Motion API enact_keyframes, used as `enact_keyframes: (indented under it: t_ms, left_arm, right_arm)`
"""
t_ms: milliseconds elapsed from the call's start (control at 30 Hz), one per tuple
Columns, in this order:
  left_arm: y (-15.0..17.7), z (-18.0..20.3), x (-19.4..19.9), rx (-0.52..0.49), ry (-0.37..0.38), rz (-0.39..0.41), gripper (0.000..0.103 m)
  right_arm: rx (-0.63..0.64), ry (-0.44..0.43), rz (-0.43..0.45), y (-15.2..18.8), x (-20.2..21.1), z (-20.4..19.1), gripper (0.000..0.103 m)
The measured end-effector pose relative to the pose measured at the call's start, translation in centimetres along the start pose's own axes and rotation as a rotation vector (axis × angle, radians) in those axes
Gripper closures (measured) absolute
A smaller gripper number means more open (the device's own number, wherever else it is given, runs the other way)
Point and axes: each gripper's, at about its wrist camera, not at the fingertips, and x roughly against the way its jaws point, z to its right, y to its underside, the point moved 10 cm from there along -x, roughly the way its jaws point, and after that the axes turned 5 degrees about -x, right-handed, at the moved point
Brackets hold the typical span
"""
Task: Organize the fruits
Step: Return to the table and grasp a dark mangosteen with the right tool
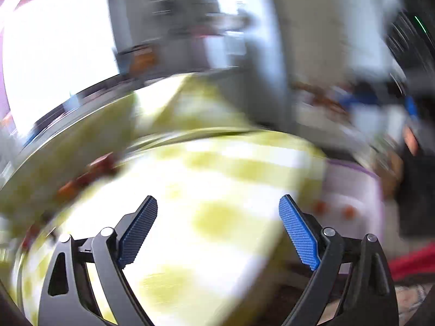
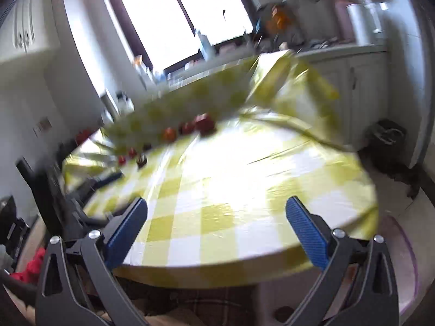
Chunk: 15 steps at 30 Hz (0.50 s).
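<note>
Both views are blurred by motion. A round table (image 2: 231,217) carries a yellow and white checked cloth. Along its far side lies a row of fruits: a large red one (image 2: 204,122), a smaller red one (image 2: 187,128), an orange one (image 2: 169,134), and small red ones (image 2: 127,156). My right gripper (image 2: 216,220) hovers open above the table's near edge, far from the fruits, with nothing between its blue pads. My left gripper (image 1: 218,226) is open and empty over the cloth (image 1: 206,190). Red-orange fruit smears (image 1: 89,174) show at its left.
A pale purple-rimmed container (image 1: 353,190) with two orange spots stands right of the table in the left wrist view. Behind the table are a bright window (image 2: 185,16) and a cluttered kitchen counter (image 2: 326,46). A dark bin (image 2: 386,135) stands on the floor at right.
</note>
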Motion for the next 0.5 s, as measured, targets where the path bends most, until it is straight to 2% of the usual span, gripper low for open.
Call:
enact_keyframes:
  t_ms: [167,233,267,300,400,500]
  left_arm:
    - [5.3,-19.8,0.0,0.371,-0.263,-0.087,0.014]
    - [7.7,-27.4,-0.1,0.478,-0.389,-0.154,0.014]
    - [9.5,-31.0,1.2,0.533,-0.438,-0.171,0.014]
    - [11.1,-34.3,1.3,0.604,-0.488,-0.187,0.014]
    - [15.9,-41.8,2.1,0.789,-0.574,-0.207,0.015]
    - [18.2,-46.2,2.4,0.858,-0.609,-0.202,0.015]
  right_arm:
    - [0.180,0.002,-0.069,-0.5,-11.2,-9.3,0.001]
    - [0.209,-0.021,-0.102,0.0,-16.6,-12.5,0.001]
    - [0.202,-0.021,-0.124,-0.1,-18.9,-13.8,0.001]
    - [0.192,-0.022,-0.149,1.5,-21.6,-14.9,0.001]
    - [0.204,-0.032,-0.220,2.4,-27.5,-17.7,0.001]
    - [0.225,-0.065,-0.237,1.4,-30.9,-20.5,0.001]
